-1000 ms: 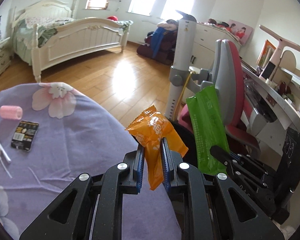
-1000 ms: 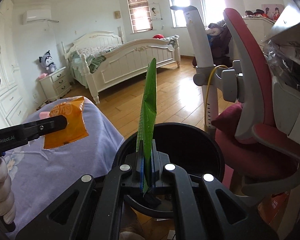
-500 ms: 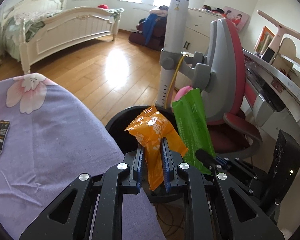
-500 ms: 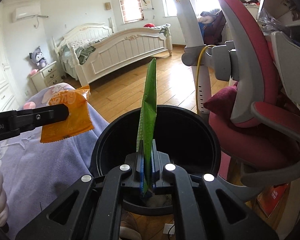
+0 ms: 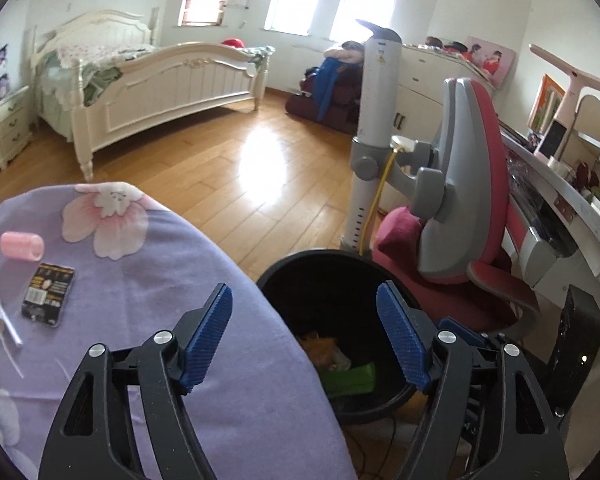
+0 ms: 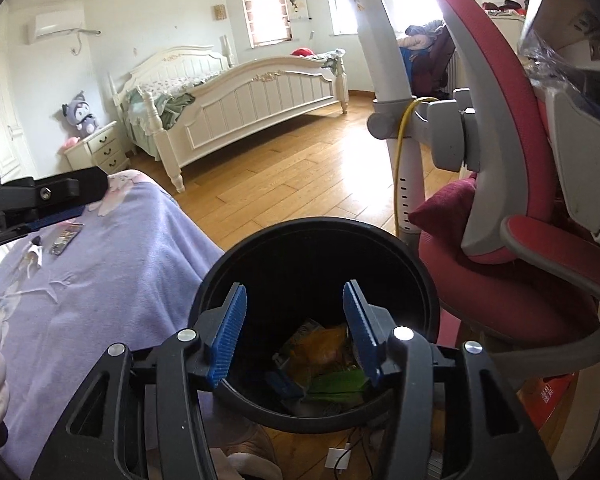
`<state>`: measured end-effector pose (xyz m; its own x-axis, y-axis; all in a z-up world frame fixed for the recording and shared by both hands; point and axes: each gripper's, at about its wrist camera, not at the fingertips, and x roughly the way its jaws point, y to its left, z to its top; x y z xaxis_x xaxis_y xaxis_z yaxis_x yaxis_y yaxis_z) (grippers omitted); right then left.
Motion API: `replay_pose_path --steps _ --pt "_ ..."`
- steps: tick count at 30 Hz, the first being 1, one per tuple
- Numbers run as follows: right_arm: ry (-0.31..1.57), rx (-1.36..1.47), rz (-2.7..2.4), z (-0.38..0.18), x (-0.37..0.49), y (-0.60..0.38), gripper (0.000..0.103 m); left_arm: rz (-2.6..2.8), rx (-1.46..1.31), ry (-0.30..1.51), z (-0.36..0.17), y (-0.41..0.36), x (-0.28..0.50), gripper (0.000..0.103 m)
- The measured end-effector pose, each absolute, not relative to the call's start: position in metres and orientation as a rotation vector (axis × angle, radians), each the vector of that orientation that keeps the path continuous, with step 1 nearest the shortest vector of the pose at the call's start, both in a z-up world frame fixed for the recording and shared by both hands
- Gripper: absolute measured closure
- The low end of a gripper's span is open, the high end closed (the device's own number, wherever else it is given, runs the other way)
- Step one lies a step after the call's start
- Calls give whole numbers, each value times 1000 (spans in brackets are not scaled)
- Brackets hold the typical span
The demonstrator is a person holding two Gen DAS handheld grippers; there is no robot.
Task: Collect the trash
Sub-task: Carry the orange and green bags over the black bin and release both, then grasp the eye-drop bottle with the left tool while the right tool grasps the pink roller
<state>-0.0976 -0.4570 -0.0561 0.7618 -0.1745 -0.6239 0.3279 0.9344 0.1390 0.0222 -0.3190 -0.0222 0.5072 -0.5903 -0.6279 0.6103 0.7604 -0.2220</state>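
Hanging over the black bin (image 6: 416, 264), the right tool (image 6: 296, 328) and left tool (image 5: 304, 340) are both opening, nothing between their blue pads. The orange wrapper (image 6: 324, 350) and green wrapper (image 6: 340, 382) lie inside the bin. A black packet (image 5: 48, 294) rests on the purple-clothed surface (image 5: 148, 280), its print too small to read.

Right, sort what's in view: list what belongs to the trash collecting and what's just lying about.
Belongs to the job:
- black bin
- orange wrapper in it
- green wrapper in it
- black packet on the purple cloth, likely trash
- left tongs, opening, nothing between them
- right tongs, opening, nothing between them

Just lying about:
- pink roller
- red chair
- bed
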Motion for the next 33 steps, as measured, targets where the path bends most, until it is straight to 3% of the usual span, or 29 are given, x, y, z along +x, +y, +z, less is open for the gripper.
replay_pose_path --steps 4,13,18,33 --pt "642 232 -234 -49 -88 -443 52 -597 -24 678 -8 -273 26 18" --pt "651 150 -10 -20 -42 -389 52 -225 -151 599 4 -130 62 18" --pt "695 63 182 -1 -4 -344 52 -104 -156 663 -7 -59 97 18" --pt "801 -125 432 3 121 -242 52 -233 127 853 -53 -27 162 20"
